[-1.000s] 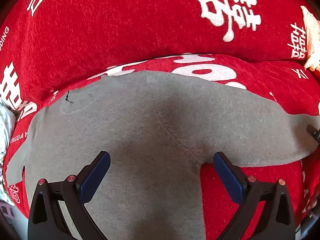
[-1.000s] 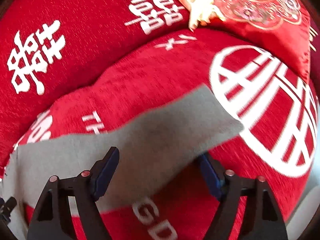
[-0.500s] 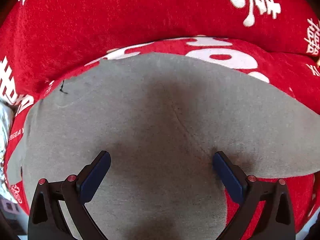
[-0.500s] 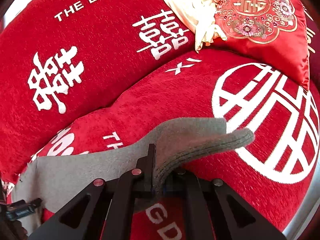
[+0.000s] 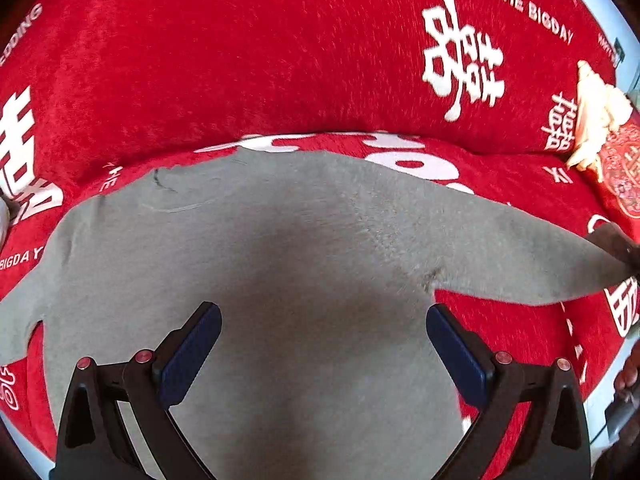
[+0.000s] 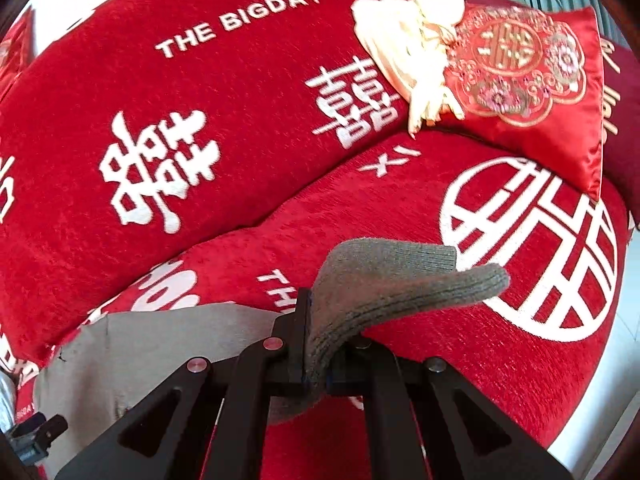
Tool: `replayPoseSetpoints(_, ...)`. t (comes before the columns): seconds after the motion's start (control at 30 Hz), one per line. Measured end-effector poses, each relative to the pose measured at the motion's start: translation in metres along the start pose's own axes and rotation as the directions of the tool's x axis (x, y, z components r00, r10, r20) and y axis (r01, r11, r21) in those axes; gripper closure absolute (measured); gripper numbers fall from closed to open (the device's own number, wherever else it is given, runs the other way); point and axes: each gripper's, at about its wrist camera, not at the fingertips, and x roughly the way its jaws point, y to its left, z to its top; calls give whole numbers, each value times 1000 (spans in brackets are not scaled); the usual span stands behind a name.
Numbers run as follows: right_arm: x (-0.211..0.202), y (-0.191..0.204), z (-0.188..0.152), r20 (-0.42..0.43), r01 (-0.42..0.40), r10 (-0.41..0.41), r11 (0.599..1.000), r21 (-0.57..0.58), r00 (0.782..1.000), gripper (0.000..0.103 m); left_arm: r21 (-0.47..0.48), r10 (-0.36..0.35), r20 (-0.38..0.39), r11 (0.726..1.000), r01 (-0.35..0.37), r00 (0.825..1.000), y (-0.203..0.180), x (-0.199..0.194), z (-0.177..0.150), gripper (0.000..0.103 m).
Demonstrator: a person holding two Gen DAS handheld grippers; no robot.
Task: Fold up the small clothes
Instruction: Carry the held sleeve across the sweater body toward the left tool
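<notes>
A grey knit sweater (image 5: 280,248) lies spread flat on a red sofa seat. My left gripper (image 5: 323,344) is open, its blue pads hovering just above the sweater's body near the right armpit. My right gripper (image 6: 316,364) is shut on the ribbed cuff of the sweater's sleeve (image 6: 400,280) and holds it lifted off the seat; the cuff sticks out past the jaws. The rest of the sweater (image 6: 132,352) trails to the lower left in the right wrist view. The lifted sleeve stretches to the right edge of the left wrist view (image 5: 540,264).
The red sofa cover (image 5: 280,60) with white characters forms seat and backrest. A red embroidered cushion (image 6: 528,72) and a cream cloth (image 6: 404,48) lie at the back right. The other gripper's tip (image 6: 32,436) shows at lower left.
My right gripper closed on the sleeve cuff and lifted it up off the seat. My left gripper stayed open and shifted a little over the sweater's body.
</notes>
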Motion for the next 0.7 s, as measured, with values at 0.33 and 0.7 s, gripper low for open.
replayPoseSetpoints(0.33,-26,52,-3,31,16,-15,999,-41,999,98,-29,-38,17,999,38,999,47,-19,-24,0)
replayPoseSetpoints(0.7,-42,128,-22,35,-9,11,998,-68,999,98,-51,-46,9,998,46,999,100,-22,-42,0)
